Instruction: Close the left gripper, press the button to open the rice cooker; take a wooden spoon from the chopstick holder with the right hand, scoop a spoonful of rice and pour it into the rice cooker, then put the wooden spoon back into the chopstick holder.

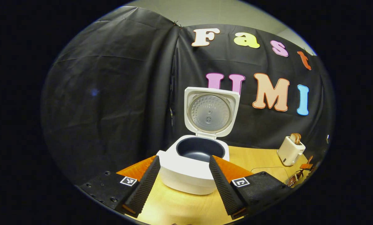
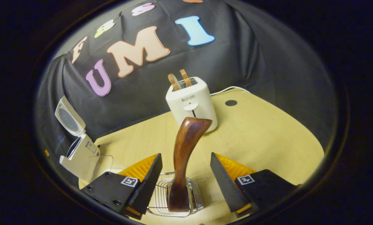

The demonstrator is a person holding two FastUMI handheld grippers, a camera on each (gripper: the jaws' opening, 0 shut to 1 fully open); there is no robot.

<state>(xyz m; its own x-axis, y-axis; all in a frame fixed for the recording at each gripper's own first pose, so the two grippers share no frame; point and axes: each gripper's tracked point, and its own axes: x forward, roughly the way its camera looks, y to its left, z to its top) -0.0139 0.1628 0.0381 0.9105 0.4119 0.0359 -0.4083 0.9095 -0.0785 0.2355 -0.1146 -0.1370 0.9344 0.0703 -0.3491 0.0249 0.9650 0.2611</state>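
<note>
In the left gripper view, the left gripper is being held wide open, with nothing between its fingers and nothing being touched by them. It is being pointed at the cooker, which is standing on the table just ahead, framed between the two fingers. The lid is being held upright at the back, fully raised, and the dark inner pot is being left exposed. Further right on the table, a toaster is being shown with bread sticking out of its top.

In the right gripper view, the right gripper is also being held wide open. The spoon is being framed between its fingers, with a clear gap on either side, so it is not being gripped or touched. The spoon is standing with its handle up and leaning slightly right, its lower end being kept inside the wire holder at the bottom of the view. The toaster is being seen straight behind the spoon, two slices of bread rising from its slots. The cooker is being seen well apart at the far left, lid up.
</note>
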